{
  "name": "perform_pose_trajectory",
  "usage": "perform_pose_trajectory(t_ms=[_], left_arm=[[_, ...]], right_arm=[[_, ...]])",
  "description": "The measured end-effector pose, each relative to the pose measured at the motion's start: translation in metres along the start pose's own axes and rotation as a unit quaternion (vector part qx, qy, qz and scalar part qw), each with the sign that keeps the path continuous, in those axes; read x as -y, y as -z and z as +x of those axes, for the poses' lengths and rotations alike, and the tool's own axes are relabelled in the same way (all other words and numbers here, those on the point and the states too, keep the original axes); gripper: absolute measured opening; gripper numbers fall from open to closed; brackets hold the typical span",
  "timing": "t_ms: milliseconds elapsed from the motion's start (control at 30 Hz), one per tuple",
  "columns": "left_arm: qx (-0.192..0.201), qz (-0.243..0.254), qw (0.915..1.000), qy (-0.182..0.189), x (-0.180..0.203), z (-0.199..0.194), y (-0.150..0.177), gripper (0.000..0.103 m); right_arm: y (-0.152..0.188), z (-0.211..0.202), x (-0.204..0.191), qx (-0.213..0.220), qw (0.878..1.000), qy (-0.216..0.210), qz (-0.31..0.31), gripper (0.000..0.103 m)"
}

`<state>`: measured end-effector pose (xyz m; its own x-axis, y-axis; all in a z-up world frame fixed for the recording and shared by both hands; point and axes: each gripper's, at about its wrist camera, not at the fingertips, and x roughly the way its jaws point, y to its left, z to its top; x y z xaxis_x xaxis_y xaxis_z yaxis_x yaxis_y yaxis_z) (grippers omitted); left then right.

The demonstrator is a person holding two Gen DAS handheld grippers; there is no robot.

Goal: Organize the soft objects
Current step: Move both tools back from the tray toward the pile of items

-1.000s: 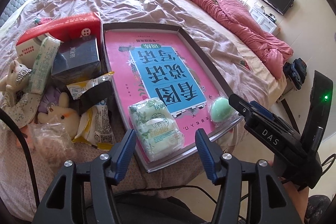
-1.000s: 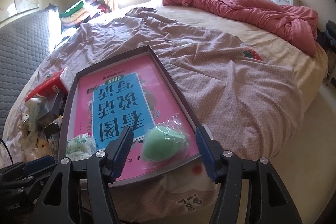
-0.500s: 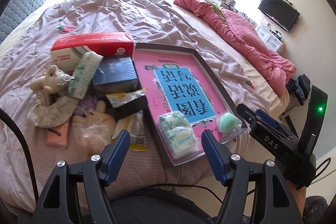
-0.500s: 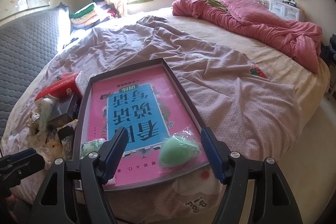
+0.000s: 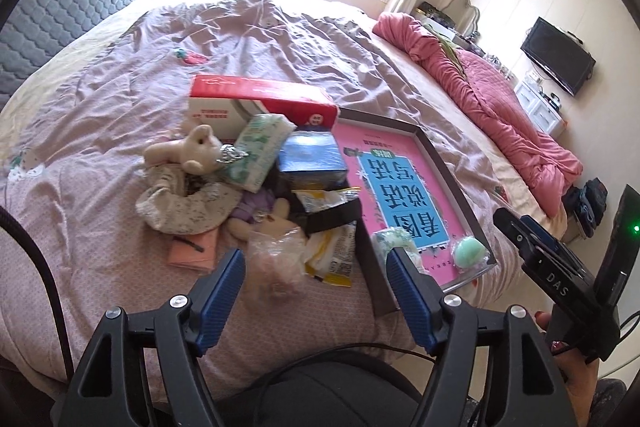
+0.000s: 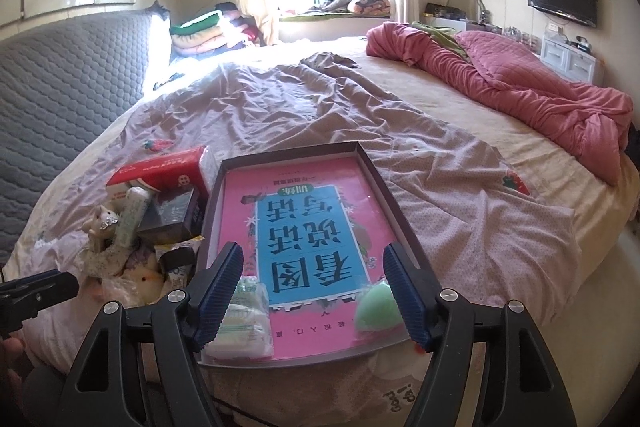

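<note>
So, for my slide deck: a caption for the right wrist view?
Open right gripper above a tray holding a tissue pack and green sponge.

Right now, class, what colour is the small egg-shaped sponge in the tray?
Mint green, clearest from the left wrist.

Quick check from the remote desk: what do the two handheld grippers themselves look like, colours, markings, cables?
Both the left gripper and the right gripper have black frames with triangular cut-outs, silver screws and ribbed blue finger pads. Seen from the left camera, the right unit's body reads "DAS" and shows a lit green light. Black cables run below and left of the left gripper.
</note>
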<state>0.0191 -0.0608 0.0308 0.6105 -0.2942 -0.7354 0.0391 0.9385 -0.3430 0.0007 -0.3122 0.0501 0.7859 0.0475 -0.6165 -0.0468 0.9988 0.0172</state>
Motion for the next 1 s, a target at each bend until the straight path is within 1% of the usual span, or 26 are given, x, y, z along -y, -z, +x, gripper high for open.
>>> perform_pose_trajectory(t_ms=[333,567,733,867,1000], left_arm=[[0.010,-0.030,0.9994,-0.015,-0.036,-0.011,-0.001,0.072],[-0.002,-0.048,0.9987,-0.016,-0.055,-0.006,0.006,0.072],[-0.016,-0.044,0.9988,-0.012,-0.052,0.005,0.014,0.072],[-0.037,-0.041,0.9984,-0.010,-0.045,0.024,0.019,0.072],[-0.050,-0.037,0.9980,-0.014,-0.038,0.042,0.021,0.072]], right_arm=[[-0.006,-0.013,-0.035,0.008,0.999,-0.037,-0.036,0.074],[0.000,-0.012,-0.066,-0.003,0.995,-0.064,-0.080,0.074],[0.006,-0.005,-0.078,-0.013,0.992,-0.072,-0.098,0.074],[0.010,0.011,-0.078,-0.037,0.992,-0.076,-0.097,0.074],[0.012,0.026,-0.077,-0.056,0.991,-0.078,-0.094,0.074]])
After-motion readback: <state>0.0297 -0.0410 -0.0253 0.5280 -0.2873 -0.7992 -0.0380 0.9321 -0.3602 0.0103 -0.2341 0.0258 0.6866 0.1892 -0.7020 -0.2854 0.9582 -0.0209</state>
